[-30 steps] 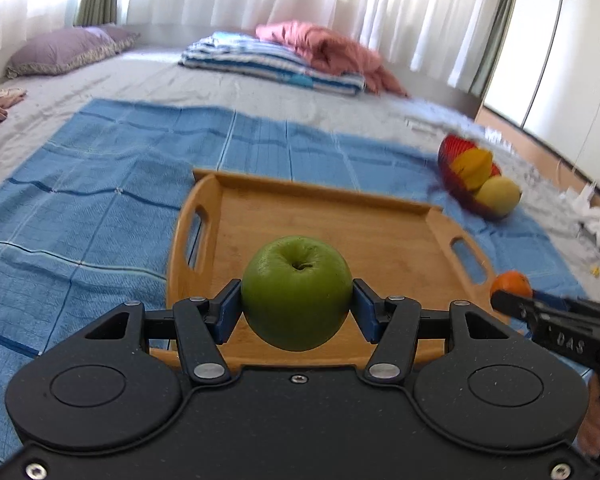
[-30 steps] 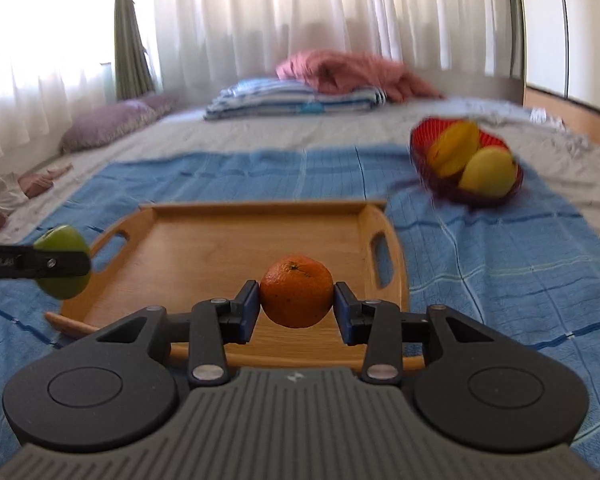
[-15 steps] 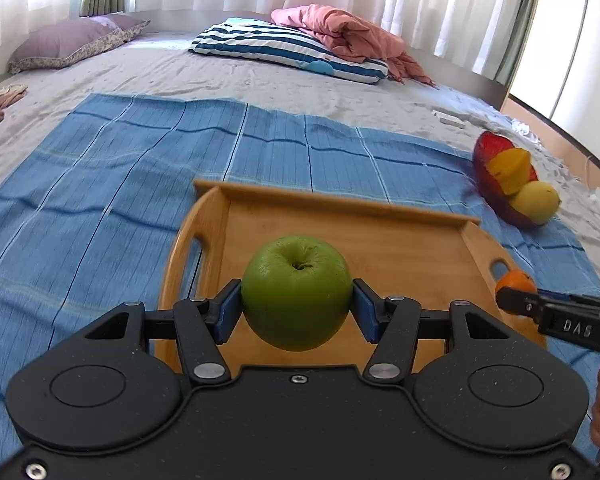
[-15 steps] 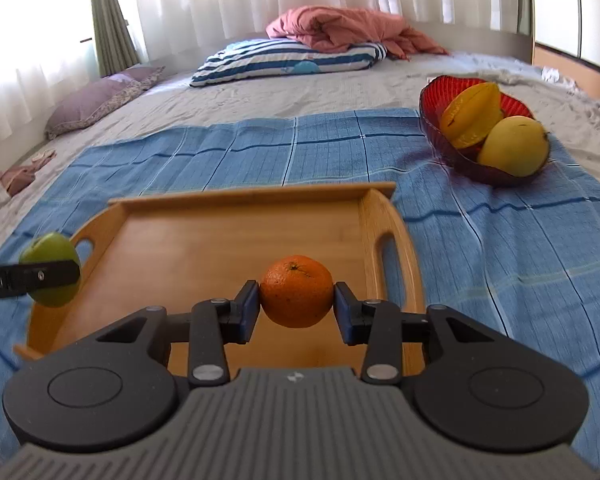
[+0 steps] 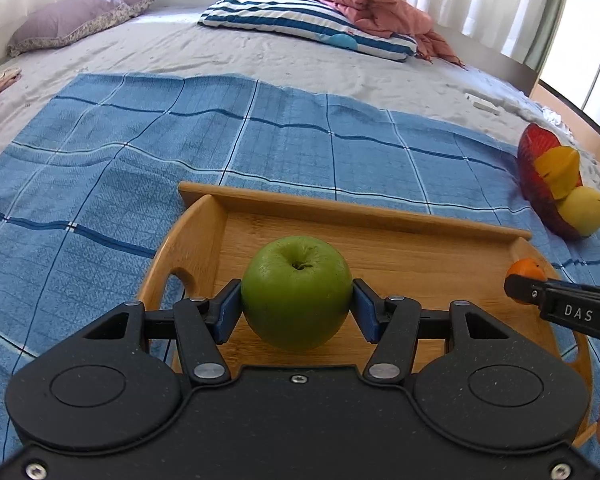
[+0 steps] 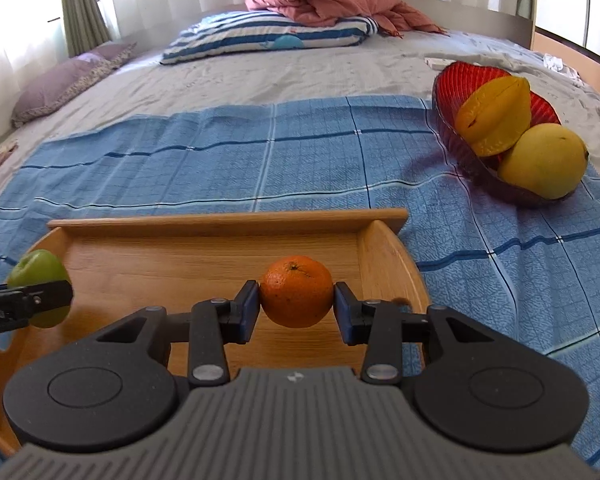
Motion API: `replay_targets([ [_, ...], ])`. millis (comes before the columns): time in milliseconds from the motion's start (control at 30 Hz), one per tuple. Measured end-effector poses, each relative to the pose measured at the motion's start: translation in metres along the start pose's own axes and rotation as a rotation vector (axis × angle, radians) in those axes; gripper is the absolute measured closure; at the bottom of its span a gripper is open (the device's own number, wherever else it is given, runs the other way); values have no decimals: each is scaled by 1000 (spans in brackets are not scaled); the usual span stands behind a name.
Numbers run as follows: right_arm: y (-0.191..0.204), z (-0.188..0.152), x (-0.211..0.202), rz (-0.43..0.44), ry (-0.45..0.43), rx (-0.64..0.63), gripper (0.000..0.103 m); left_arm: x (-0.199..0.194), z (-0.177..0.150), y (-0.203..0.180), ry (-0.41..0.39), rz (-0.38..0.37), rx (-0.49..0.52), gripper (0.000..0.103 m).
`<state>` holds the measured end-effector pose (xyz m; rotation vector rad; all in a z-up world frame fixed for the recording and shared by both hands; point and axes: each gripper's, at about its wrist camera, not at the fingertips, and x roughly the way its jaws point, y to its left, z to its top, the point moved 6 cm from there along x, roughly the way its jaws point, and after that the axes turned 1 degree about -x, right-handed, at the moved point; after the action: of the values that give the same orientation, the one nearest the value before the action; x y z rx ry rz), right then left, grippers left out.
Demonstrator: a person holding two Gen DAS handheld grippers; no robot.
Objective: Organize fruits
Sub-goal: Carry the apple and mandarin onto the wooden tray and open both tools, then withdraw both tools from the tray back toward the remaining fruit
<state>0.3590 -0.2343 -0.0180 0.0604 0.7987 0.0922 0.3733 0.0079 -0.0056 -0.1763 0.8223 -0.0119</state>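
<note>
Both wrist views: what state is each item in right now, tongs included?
Left tongs: shut on green apple.
Green apple: gripped, held over the tray.
Right tongs: shut on orange.
Orange: gripped, held over the tray.
Wooden tray: no fruit resting in it.
Red bowl: holds starfruit and yellow mango.

A glossy green round apple [image 5: 296, 292] sits between blue pads [image 5: 226, 312]. The dimpled orange mandarin [image 6: 296, 291] glows over a honey-brown wooden tray [image 6: 212, 256]. At two o'clock, a ribbed red, possibly glass bowl [image 6: 460, 80]; beneath, a blue checked cloth [image 6: 300, 160].
</note>
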Motion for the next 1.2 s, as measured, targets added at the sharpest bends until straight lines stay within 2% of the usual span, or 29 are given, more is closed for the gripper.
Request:
replay_targets([
  [467,-4,-7,10,9,9,8,55,10,-1,-2,-12,19,22,47],
  [500,-5,-7,10,14,11,12,48,10,-1,-1,-16,22,17,47],
  [533,-5,-7,10,16,12,18,45,10,0,0,-21,30,16,45],
  [633,-6,-7,10,20,12,22,30,7,2,2,-31,42,17,33],
  [733,-6,-8,7,33,2,28,22,3,2,2,-37,40,32,28],
  [833,-7,-9,4,41,-2,41,16,-2,0,1,-50,48,49,18],
  [900,-8,-11,1,48,-7,44,14,-8,-2,0,-61,49,59,15],
  [933,-8,-12,-1,50,-11,45,13,-11,-3,0,-63,46,63,9],
  [967,-8,-13,-3,53,-16,45,13,-14,-4,-1,-67,40,66,7],
  [1200,-7,-24,-30,87,-61,40,8,-41,-23,-3,-84,13,107,7],
])
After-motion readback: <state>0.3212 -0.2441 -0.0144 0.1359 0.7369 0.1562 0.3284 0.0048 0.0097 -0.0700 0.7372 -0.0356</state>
